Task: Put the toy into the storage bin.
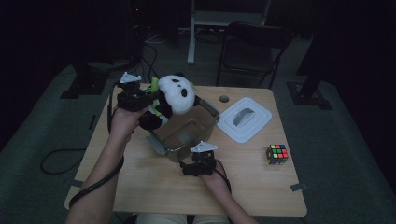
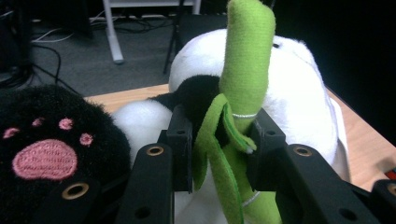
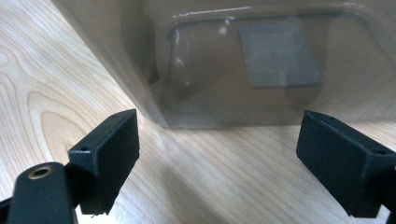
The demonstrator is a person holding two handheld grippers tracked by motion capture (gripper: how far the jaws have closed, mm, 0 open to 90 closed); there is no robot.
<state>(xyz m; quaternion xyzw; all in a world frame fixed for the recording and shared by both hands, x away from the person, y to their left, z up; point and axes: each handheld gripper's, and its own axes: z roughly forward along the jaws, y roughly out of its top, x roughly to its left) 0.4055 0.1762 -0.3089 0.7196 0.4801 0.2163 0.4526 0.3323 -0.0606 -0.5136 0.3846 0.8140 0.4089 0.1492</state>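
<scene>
Above clear bin (image 1: 161, 144), left edge: left gripper (image 2: 217, 140) gripping plush panda (image 1: 172, 100) by green bamboo stalk (image 2: 245, 70), holding it aloft. Near bin's front wall: right gripper (image 3: 217, 154) resting on table (image 1: 140, 186), gaping, grasping nothing.

Both forearms bare, no sleeves. Left gripper (image 1: 133, 95) and right gripper (image 1: 200, 163) matte black, each topped with a grey three-cornered plate. Black cable trails down the left forearm. Jaws blocky, black, with brass-ringed screw holes.
</scene>
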